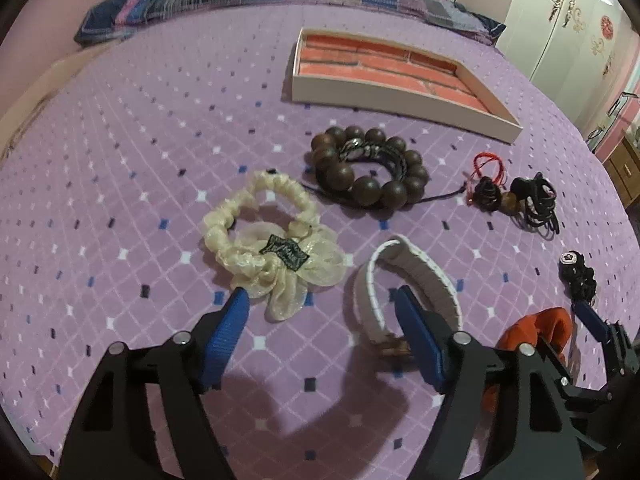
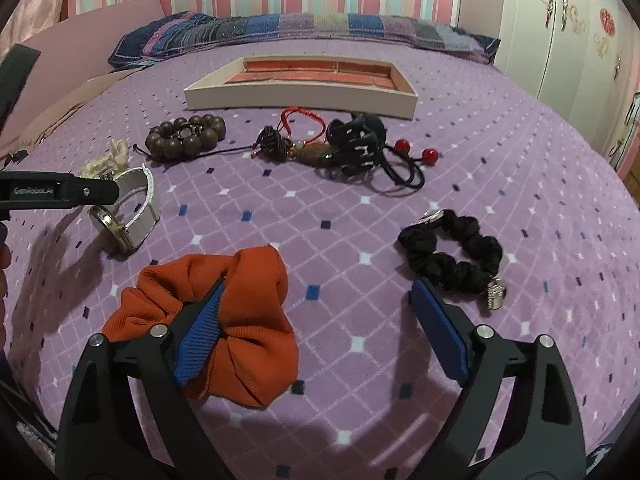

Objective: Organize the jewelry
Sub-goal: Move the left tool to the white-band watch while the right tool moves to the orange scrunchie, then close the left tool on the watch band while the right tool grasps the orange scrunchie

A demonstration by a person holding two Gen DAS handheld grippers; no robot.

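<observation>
My left gripper (image 1: 322,296) is open, low over the purple bedspread. Its left finger tip is at the lower edge of a cream scrunchie (image 1: 260,236), and its right finger tip is inside the loop of a white-strapped watch (image 1: 408,280). My right gripper (image 2: 320,286) is open too. Its left finger lies across an orange scrunchie (image 2: 256,280), and its right finger tip is just short of a black scrunchie (image 2: 424,258) with a silver charm. A wooden bead bracelet (image 1: 368,168) lies farther back. Behind it is a white tray (image 1: 400,92) with an orange lining.
A tangle of red cord bracelet, dark beads, black clip and hair ties (image 2: 352,148) lies in front of the tray (image 2: 300,96). A striped pillow (image 2: 280,28) lies along the headboard. A white wardrobe (image 2: 580,40) stands at the right. The left gripper's finger (image 2: 92,194) shows over the watch (image 2: 136,200).
</observation>
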